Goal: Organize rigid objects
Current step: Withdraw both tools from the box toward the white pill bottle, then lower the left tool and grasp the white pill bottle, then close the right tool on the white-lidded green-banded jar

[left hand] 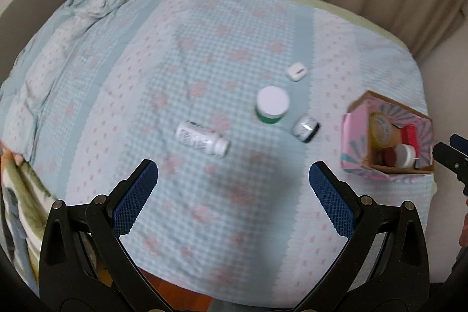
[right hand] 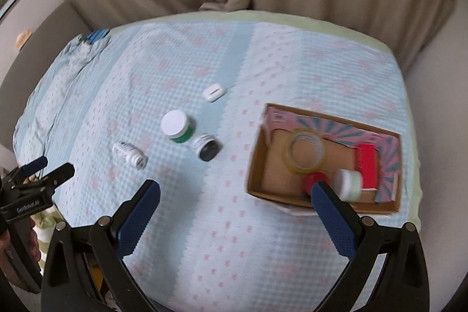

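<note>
Left claw (left hand: 233,167): spread wide, holding nothing, above the bed's near edge.
Right claw (right hand: 235,185): spread wide, empty, beside the box.
Open cardboard box with pink-and-teal lining (right hand: 257,165): near the bed's right edge; already holds a tape roll and small jars.
White plastic pill bottle (left hand: 201,138): lies on its side mid-bed; likely light, stiff, prone to rolling; pinch across the body.
White-lidded green jar (left hand: 272,105): upright; grip its sides.
Small dark-lidded jar (left hand: 306,128): tipped, just beside the green jar.
White earbud case (left hand: 295,71): farther back; looks smooth, probably slippery.

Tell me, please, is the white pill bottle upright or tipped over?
Tipped over: the white pill bottle lies on its side on the bedspread.
</note>
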